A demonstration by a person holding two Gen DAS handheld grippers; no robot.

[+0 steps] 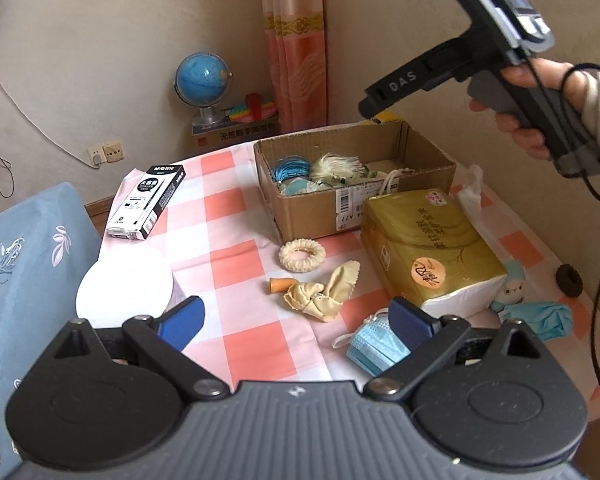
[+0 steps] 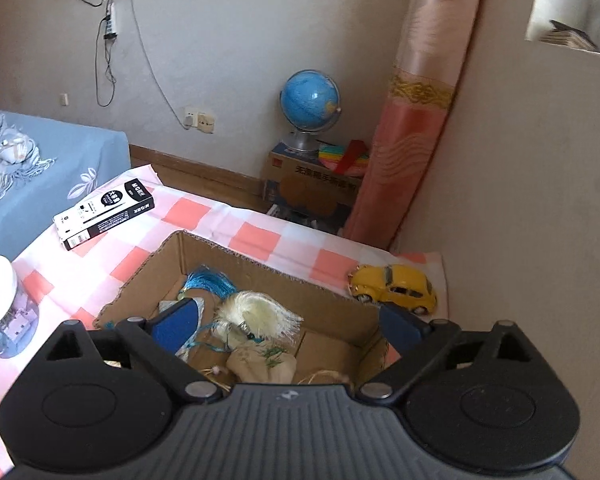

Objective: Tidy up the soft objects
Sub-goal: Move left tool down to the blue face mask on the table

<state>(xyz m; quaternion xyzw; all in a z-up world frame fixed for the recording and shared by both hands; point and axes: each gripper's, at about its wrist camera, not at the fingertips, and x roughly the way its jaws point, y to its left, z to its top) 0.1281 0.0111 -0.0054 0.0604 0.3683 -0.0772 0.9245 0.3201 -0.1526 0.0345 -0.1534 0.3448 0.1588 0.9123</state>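
A cardboard box (image 1: 380, 216) on the checked tablecloth holds a blue tassel (image 1: 291, 169), a cream tassel (image 1: 336, 166) and small pouches. In front of it lie a cream scrunchie (image 1: 302, 255), a beige cloth (image 1: 324, 294), a blue face mask (image 1: 374, 346) and a teal cloth (image 1: 540, 318). My left gripper (image 1: 296, 320) is open and empty above the cloth. My right gripper (image 2: 288, 322) is open and empty above the box (image 2: 148, 276), over the cream tassel (image 2: 256, 314) and a beige pouch (image 2: 260, 364). The right tool (image 1: 472, 64) shows held high in the left wrist view.
A gold tissue pack (image 1: 428, 248), a black-and-white pen box (image 1: 146, 202), a white-lidded jar (image 1: 124, 288), a small plush (image 1: 510, 286) and a dark ring (image 1: 568, 280) sit on the table. A yellow toy car (image 2: 394, 286) stands behind the box. A globe (image 2: 310, 98) is beyond.
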